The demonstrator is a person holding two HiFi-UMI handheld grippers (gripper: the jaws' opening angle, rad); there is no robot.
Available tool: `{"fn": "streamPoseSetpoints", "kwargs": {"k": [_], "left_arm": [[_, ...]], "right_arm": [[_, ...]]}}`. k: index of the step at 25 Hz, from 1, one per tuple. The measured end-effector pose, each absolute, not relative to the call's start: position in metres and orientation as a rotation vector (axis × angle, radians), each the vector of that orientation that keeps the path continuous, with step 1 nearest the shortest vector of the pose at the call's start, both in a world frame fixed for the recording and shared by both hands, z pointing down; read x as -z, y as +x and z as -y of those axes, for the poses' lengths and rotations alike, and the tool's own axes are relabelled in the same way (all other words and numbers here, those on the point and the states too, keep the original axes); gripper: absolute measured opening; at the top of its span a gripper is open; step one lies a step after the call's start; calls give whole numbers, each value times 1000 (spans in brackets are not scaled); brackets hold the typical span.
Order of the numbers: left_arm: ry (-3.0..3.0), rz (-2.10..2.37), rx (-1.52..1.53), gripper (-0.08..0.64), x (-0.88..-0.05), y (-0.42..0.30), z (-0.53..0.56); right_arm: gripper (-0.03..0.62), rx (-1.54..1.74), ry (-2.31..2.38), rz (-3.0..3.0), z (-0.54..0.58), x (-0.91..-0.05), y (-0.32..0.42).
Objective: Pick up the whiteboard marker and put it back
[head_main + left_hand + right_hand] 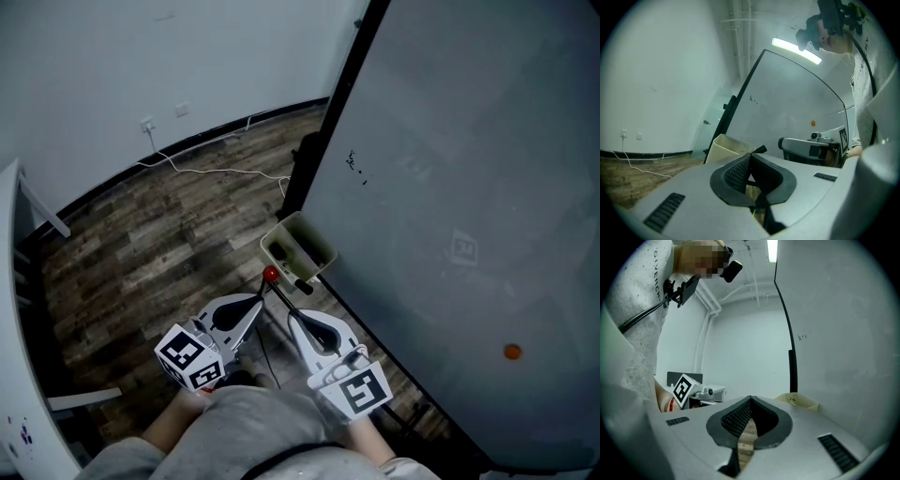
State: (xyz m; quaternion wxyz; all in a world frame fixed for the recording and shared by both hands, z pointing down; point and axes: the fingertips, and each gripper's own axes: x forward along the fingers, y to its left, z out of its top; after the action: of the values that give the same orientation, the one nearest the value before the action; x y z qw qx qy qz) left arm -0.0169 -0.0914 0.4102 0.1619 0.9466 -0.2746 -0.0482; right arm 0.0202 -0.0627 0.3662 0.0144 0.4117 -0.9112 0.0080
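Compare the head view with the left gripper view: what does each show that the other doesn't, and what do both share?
Only the head view: the inside of the beige tray, with dark things in it, and a small red tip by its near corner. Only the left gripper view: the ceiling light and, close up, the left gripper shut. Both: the whiteboard, its orange dot, the right gripper and the white floor cable.

Left tongs (750,155) hide most of the whiteboard marker (761,150); the board's scribbles (354,164) are illegibly small.
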Motion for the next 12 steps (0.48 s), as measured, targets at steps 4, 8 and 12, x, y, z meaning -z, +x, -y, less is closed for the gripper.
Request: {"fn": "streamPoseSetpoints", "kwargs": {"k": [4, 8, 12], "left_arm": [[2714, 779, 140, 15, -406, -15, 93], [2716, 774, 138, 15, -406, -14, 93], [2737, 754, 147, 15, -406, -13, 93]], "right_arm": [[20, -28, 1272, 2843, 62, -367, 21], [19, -36, 1268, 2844, 62, -368, 22], [20, -35, 1263, 2850, 63, -366, 21]]}}
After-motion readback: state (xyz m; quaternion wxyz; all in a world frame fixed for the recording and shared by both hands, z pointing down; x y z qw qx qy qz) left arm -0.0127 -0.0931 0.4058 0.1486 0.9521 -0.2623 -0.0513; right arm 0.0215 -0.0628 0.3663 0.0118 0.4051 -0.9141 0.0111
